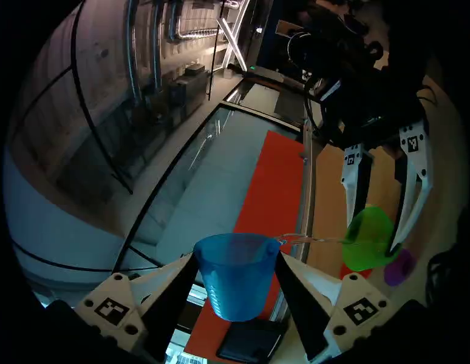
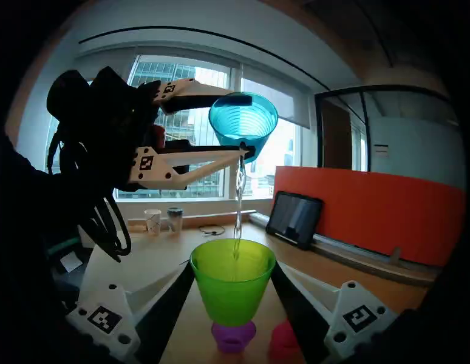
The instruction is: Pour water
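While the blue cup (image 1: pixel 238 285) sits tipped between the fingers of the left gripper (image 1: pixel 237 261), a thin stream of water (image 2: pixel 238 194) runs from its lip down into the green cup (image 2: pixel 233 291).

Left gripper: jaws clamped on the blue cup, one finger on each side of the wall just below the rim. In the right gripper view it is held high against the window (image 2: pixel 186 127), with the cup's mouth turned toward the camera.

Right gripper (image 2: pixel 233 270): jaws clamped on the green cup, both fingers pressing its sides. The cup is upright, mouth up, directly under the blue cup's lip. The stream enters inside the rim, toward the far side.

Green cup is raised off the wooden table (image 2: pixel 192 327). Below it on the table stand a purple object (image 2: pixel 233 337) and, just beside that, a pink object (image 2: pixel 283 343); I cannot tell whether the green cup touches the purple one.

Background, right gripper view: a dark tablet (image 2: pixel 294 218) leans at the foot of an orange partition (image 2: pixel 381 206). Two small cups (image 2: pixel 153 219) stand near the window at the back of the table, well apart from the pouring.
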{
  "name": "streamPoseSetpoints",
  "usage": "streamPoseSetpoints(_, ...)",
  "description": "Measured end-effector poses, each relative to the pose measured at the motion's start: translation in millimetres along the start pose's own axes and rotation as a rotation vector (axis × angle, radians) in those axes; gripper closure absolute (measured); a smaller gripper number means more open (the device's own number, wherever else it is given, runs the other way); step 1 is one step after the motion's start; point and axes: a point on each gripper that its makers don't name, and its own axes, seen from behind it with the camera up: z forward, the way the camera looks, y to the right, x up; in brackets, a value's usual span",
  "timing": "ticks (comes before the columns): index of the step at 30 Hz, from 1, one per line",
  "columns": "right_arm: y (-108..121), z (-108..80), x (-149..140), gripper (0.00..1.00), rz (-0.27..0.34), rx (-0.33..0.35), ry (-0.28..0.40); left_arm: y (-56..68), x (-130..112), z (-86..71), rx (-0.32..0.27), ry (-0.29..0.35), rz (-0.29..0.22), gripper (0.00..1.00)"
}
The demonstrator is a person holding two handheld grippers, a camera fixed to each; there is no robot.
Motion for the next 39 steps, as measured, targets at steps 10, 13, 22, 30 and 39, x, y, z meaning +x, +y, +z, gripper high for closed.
streamPoseSetpoints(10,0,1.2,1,0.09,-0.003,-0.002,0.002,-2.2,6,0.0,0.01,0.007,0.046,0.14)
streamPoseSetpoints(13,1,1.6,1,0.09,-0.005,-0.004,0.003,-2.3,7,0.6,0.012,0.007,0.062,0.14)
streamPoseSetpoints(22,1,1.6,2,0.09,-0.007,-0.006,0.007,-6.6,8,1.8,0.018,0.005,0.108,0.14)
streamPoseSetpoints(30,1,0.7,3,0.09,-0.009,-0.007,0.011,-10.5,11,3.3,0.023,0.005,0.136,0.14)
streamPoseSetpoints(39,2,-0.3,4,0.09,-0.009,-0.009,0.015,-13.9,13,5.2,0.026,0.003,0.179,0.14)
